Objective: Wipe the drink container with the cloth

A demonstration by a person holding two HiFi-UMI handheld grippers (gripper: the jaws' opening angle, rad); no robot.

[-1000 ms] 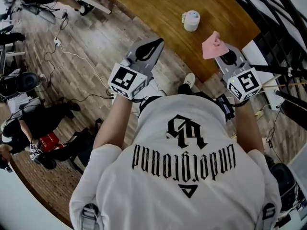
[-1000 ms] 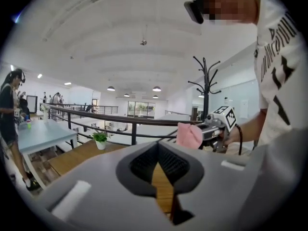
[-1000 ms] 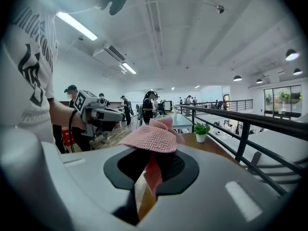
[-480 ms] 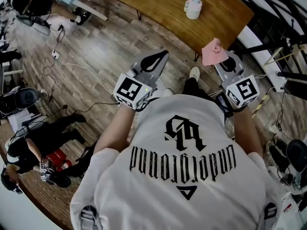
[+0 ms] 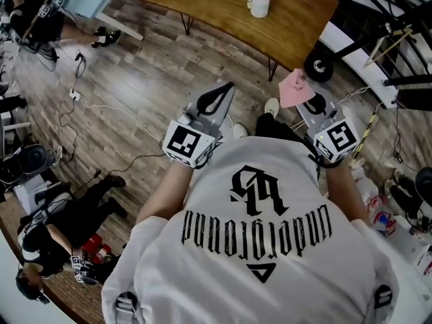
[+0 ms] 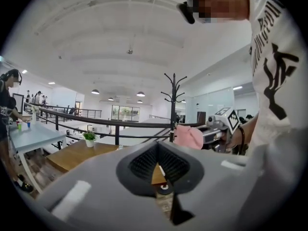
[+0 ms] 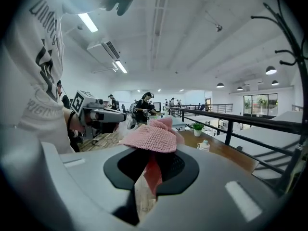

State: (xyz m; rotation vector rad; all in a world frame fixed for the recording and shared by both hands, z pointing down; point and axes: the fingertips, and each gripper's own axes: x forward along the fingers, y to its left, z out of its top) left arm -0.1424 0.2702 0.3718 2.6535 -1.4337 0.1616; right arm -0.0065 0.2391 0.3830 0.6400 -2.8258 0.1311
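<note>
While my right gripper (image 5: 312,104) is clamped on the pink knitted cloth (image 5: 294,89) and my left gripper (image 5: 223,94) is closed on nothing, the white lidded drink container (image 5: 258,3) stands on the brown wooden counter (image 5: 202,2), well apart from both, so I reckon no wiping has begun.

Bright, even indoor light; heavy fisheye distortion, dark vignetted corners.

Left tongs (image 5: 223,92) closed, right tongs (image 5: 308,102) clamped
</note>
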